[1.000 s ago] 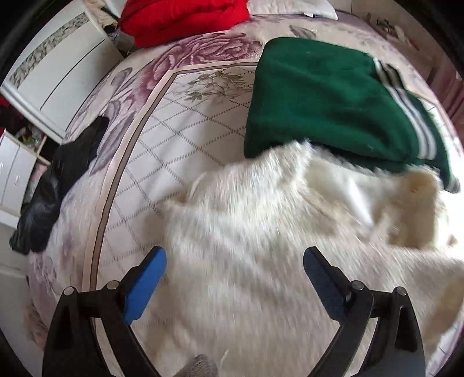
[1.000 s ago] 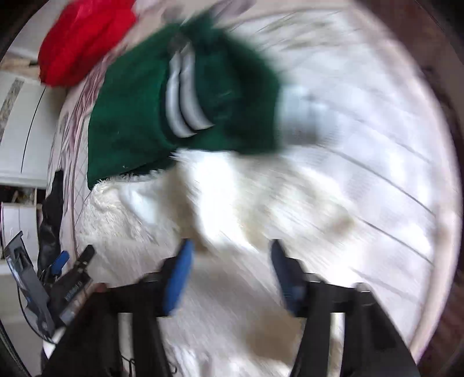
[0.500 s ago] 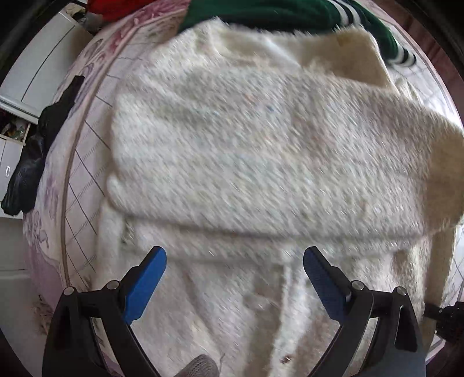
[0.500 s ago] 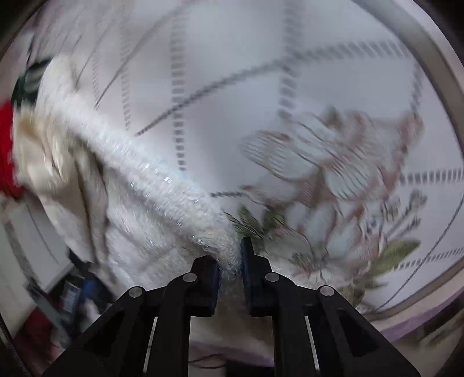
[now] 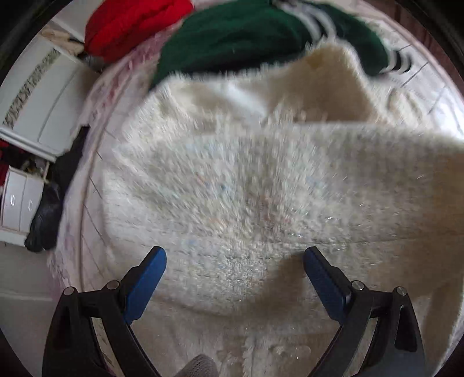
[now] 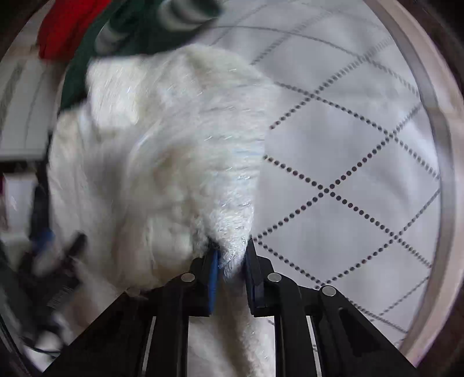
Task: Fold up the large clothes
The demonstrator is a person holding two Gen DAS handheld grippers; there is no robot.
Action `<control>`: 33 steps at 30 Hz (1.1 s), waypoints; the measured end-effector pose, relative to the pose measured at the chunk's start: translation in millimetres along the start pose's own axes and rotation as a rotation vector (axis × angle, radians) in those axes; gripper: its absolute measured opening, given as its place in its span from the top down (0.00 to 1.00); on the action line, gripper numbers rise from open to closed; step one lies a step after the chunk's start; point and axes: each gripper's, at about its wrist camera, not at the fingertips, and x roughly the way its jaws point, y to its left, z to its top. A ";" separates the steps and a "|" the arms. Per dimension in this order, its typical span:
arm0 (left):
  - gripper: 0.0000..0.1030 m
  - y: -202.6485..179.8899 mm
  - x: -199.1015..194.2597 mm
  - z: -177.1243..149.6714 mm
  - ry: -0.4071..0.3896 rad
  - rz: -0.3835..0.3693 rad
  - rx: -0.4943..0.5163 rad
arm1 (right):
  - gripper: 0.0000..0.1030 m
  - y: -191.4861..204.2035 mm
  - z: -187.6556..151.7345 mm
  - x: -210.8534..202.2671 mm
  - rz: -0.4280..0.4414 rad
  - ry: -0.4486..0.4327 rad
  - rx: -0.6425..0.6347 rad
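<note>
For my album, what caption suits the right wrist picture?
Right gripper pinching a fold of the fluffy white garment above the diamond-patterned bedspread.

A bed with a diamond-patterned cover carries a fluffy white garment at centre, a green striped garment at 12 o'clock, a red one at 11, a black item at 9.

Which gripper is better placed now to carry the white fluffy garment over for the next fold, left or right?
Probably the right. The right gripper is shut on an edge of the white fluffy garment, while the left gripper is open above it, holding nothing.
</note>
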 end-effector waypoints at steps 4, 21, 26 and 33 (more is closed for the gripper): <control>0.01 13.0 24.1 -1.9 0.091 -0.064 -0.090 | 0.84 -80.8 -13.9 2.5 0.294 0.052 0.492; 0.00 145.7 5.7 -3.7 0.012 0.058 -0.307 | 0.53 111.0 -54.9 -77.6 0.177 -0.202 -0.063; 0.00 176.9 74.1 -11.1 0.090 0.128 -0.320 | 0.77 102.8 -31.3 -11.8 -0.156 -0.156 -0.035; 0.00 191.5 63.9 -15.6 0.063 0.042 -0.327 | 0.90 115.4 -15.5 -23.5 -0.226 -0.078 -0.010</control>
